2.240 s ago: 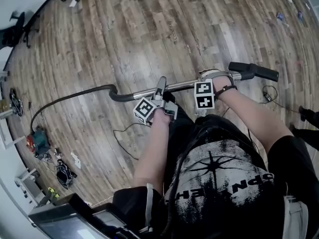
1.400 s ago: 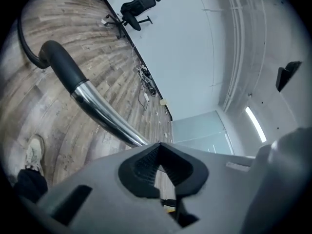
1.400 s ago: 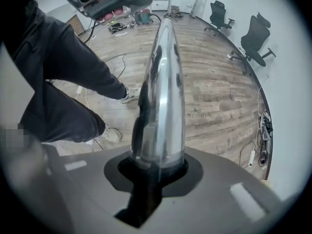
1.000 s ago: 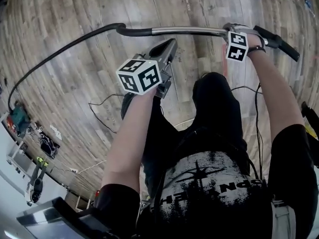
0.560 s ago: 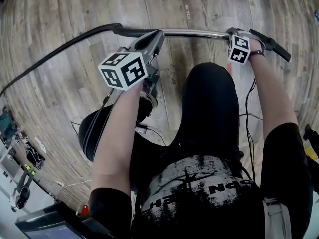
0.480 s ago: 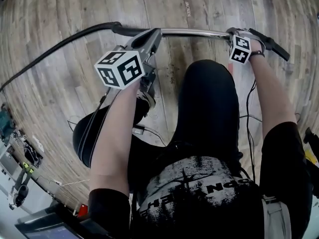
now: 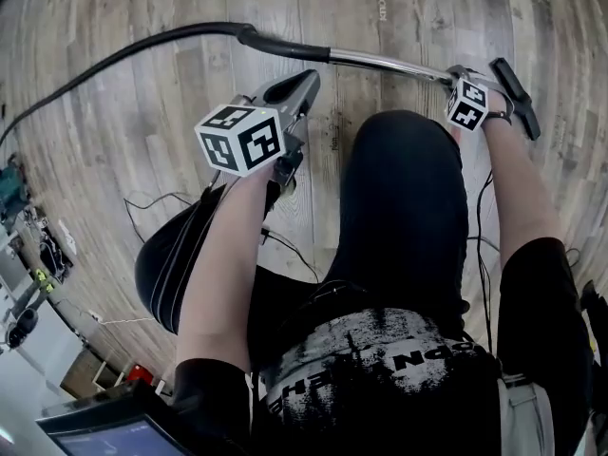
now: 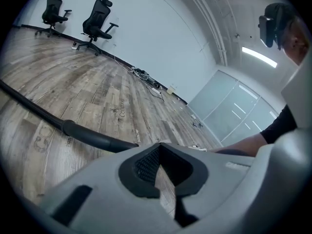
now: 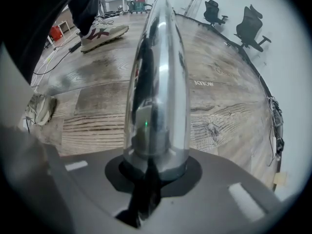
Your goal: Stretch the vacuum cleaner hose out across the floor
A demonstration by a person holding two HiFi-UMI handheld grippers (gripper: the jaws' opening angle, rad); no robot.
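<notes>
In the head view, the black hose point(image 7: 142, 41) was seen curving from the left edge across the wooden floor point(image 7: 114, 131) to the upper middle of the frame, where it was joined to a metal tube point(image 7: 385, 61). The tube was carried on to the upper right and ended at a dark nozzle point(image 7: 513, 93). The right gripper point(image 7: 456, 76) was set on the tube just beside the nozzle. The left gripper point(image 7: 306, 82) was held below the tube, apart from it.

In the left gripper view, the jaws of the left gripper point(image 8: 157, 172) were found closed together with nothing held. The hose point(image 8: 87, 136) was seen lying on the floor beyond them, at left centre. Two office chairs point(image 8: 100, 18) were stood by the wall at upper left.

In the right gripper view, the jaws of the right gripper point(image 9: 151, 169) had just been closing, and the metal tube point(image 9: 158, 82) was clamped between them. A shoe point(image 9: 100, 35) was seen at upper left.
</notes>
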